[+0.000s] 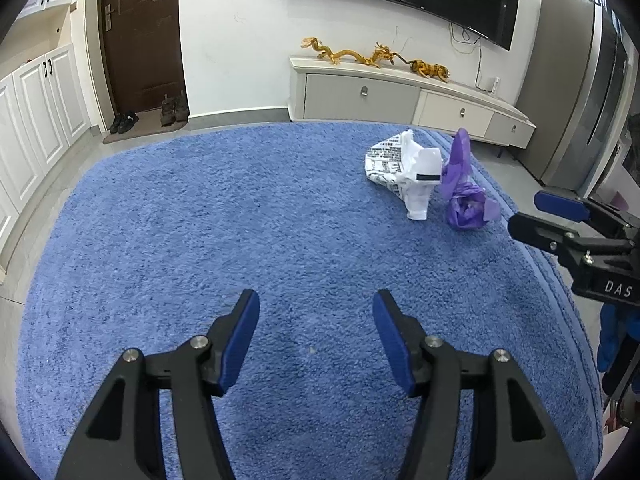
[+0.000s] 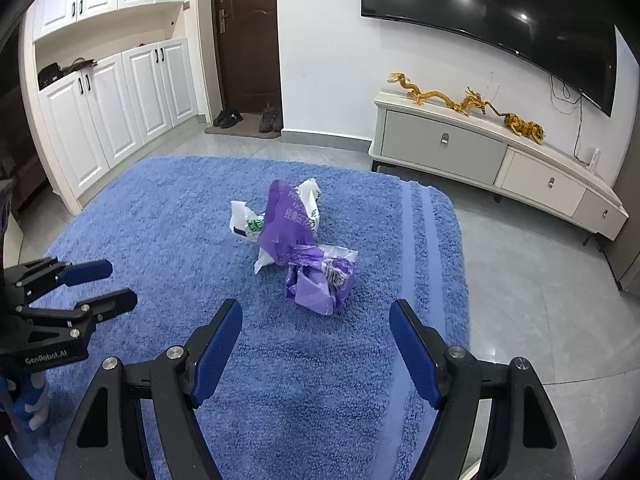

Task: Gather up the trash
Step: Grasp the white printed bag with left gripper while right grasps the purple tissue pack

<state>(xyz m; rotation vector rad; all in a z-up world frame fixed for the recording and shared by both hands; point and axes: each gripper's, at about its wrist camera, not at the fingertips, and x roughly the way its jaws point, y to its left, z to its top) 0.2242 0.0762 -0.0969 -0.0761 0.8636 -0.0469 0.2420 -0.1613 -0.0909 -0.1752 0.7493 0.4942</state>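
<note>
Two forward wrist views, shared rug (image 1: 200, 220)

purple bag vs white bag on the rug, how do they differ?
Colour: the purple bag is plain violet with pale lettering; the white bag carries black print and, in the right wrist view, green marks.
Position: the purple bag lies nearer the right gripper, partly hiding the white bag from that side.
Shape: the purple bag has a bunched lower lump with a flap standing up; the white bag is one crumpled mass.
Both lie crumpled on the blue rug, ungripped.
</note>
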